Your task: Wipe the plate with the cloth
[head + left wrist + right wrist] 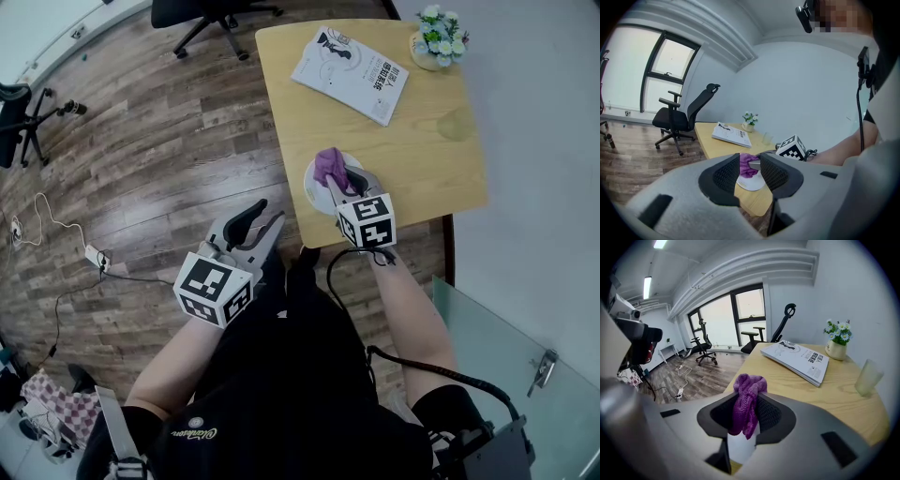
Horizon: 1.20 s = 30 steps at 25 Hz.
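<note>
A white plate (317,185) lies near the table's front edge. My right gripper (346,180) is over it, shut on a purple cloth (328,163) that bunches above the jaws. In the right gripper view the cloth (746,404) hangs between the dark pads, with the plate (739,447) just below. My left gripper (267,217) hovers off the table's left front corner, over the floor, open and empty. Through its jaws the left gripper view shows the cloth (747,165) and the plate (751,183) some way ahead.
A booklet (352,73) lies at the table's far side. A small flower pot (438,39) stands at the far right corner, with a clear glass (456,123) nearer. An office chair (212,13) and cables (56,225) are on the wooden floor to the left.
</note>
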Each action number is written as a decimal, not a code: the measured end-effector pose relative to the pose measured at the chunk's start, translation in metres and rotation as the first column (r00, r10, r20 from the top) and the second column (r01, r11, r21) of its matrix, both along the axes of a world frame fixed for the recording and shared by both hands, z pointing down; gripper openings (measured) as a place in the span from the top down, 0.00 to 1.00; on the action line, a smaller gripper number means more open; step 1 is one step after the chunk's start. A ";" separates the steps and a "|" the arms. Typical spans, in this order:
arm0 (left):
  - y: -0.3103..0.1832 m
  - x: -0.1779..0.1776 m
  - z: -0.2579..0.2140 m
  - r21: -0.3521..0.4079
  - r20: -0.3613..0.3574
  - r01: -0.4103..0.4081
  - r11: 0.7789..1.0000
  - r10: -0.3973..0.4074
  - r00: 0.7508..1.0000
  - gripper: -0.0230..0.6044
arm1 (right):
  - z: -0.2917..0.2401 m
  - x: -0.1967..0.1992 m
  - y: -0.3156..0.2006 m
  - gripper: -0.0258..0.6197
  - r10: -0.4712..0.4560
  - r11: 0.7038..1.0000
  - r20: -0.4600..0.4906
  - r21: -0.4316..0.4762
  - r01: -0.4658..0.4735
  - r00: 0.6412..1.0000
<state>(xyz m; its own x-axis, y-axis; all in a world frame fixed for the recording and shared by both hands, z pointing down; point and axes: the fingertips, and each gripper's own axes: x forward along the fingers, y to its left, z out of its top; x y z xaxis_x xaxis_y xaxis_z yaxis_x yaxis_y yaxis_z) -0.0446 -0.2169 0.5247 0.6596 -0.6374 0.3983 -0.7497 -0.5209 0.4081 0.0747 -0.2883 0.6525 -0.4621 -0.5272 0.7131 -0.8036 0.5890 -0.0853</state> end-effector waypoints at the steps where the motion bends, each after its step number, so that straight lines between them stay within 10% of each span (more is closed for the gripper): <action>1: -0.001 0.002 -0.001 0.003 -0.001 -0.004 1.000 0.004 1.000 0.74 | 0.000 -0.001 0.006 0.81 -0.006 1.000 0.004 -0.006 0.006 1.000; 14: -0.005 0.014 0.000 0.004 -0.004 -0.031 0.999 0.031 0.999 0.74 | 0.010 -0.003 0.073 0.81 -0.032 0.995 0.030 -0.093 0.035 0.999; 30: -0.004 0.010 0.002 -0.006 0.003 -0.016 1.000 0.016 1.000 0.74 | 0.003 0.041 -0.028 0.81 0.102 0.994 -0.047 0.039 -0.100 0.994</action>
